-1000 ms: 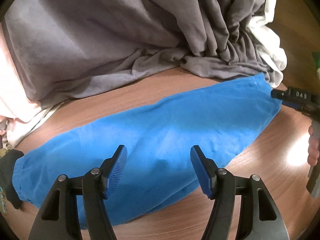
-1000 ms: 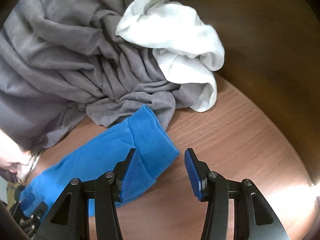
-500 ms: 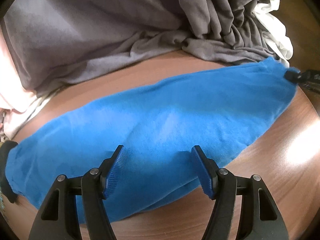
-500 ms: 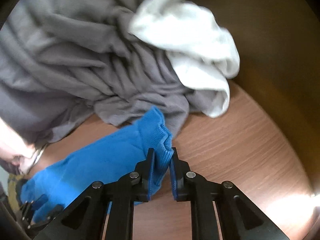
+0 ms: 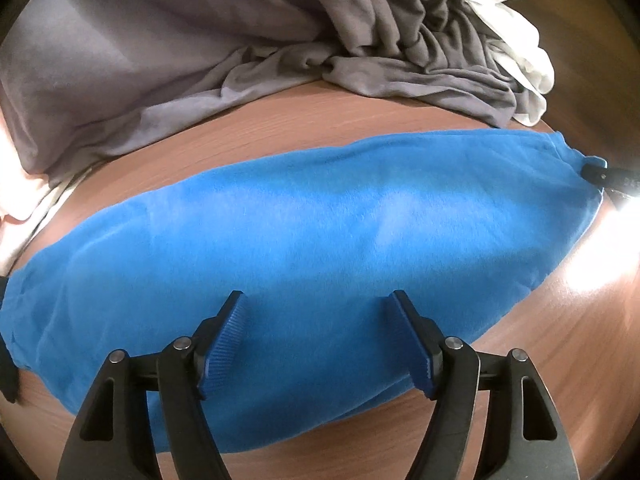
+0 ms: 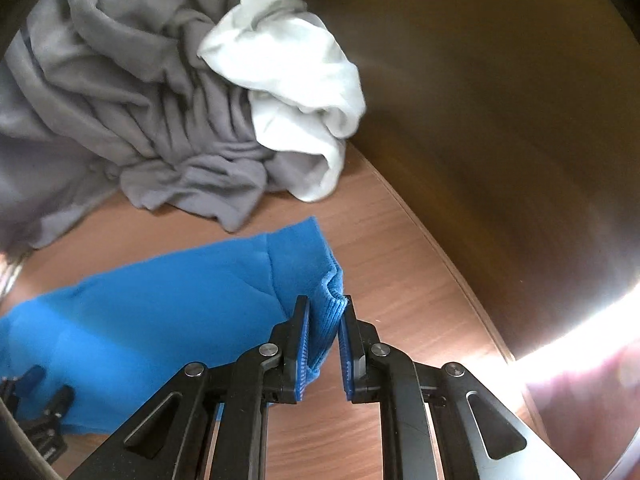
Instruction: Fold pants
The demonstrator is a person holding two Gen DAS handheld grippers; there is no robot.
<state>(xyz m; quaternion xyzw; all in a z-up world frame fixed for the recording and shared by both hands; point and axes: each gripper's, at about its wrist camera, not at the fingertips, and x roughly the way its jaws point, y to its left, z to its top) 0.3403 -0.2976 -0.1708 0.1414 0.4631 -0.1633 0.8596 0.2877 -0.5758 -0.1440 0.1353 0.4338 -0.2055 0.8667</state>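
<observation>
The blue pants [image 5: 320, 248] lie stretched out across the wooden table [image 5: 360, 116], folded into a long band. My left gripper [image 5: 318, 308] hovers low over their near edge; its jaws are opening, and only flat cloth lies beneath them, not pinched. My right gripper [image 6: 325, 308] is shut on the ribbed cuff [image 6: 320, 280] at the pants' right end and lifts it slightly off the table. In the left wrist view the right gripper's tip [image 5: 600, 172] shows at that cuff. In the right wrist view the left gripper [image 6: 36, 404] shows at the lower left, at the pants' far end.
A heap of grey cloth [image 5: 200, 40] and a white garment [image 6: 296, 88] lie just behind the pants. A pale pink cloth [image 5: 12, 184] sits at the left. The table's curved edge [image 6: 440, 248] runs close on the right, with dark floor beyond. Glare marks the table's right part.
My right gripper closed on the blue cuff and pulled it rightward, drawing the pants straighter. My left gripper sank closer to the cloth and its jaws spread a little wider.
</observation>
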